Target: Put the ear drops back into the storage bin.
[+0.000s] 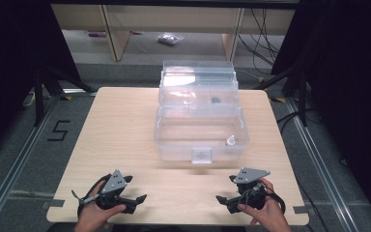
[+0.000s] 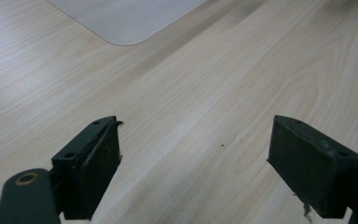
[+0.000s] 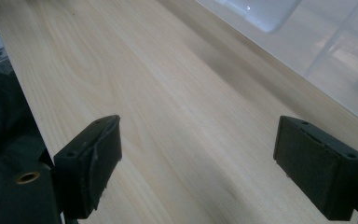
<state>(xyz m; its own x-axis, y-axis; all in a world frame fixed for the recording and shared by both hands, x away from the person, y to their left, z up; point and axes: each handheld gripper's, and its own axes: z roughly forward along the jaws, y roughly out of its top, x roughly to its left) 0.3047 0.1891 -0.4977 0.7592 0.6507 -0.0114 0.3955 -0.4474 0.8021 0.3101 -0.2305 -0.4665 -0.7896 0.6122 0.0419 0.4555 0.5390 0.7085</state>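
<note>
Two things matter: the clear box [image 1: 200, 126] sits mid-table [image 1: 121, 130], lid up, and a small white bottle [image 1: 231, 140] stands in its near-right corner. Nearer me than the box, my left gripper [image 1: 136, 189] and right gripper [image 1: 226, 188] gape wide, empty. I'd approach from above, clearing the rim.

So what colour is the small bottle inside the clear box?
White, best seen in the high view: small bottle in the clear box.

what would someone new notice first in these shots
A clear plastic box sits mid-table with its tiered trays folded back; a small white bottle stands in its front right corner. Near the table's front edge, the left gripper and right gripper rest open, facing each other, holding nothing.
</note>
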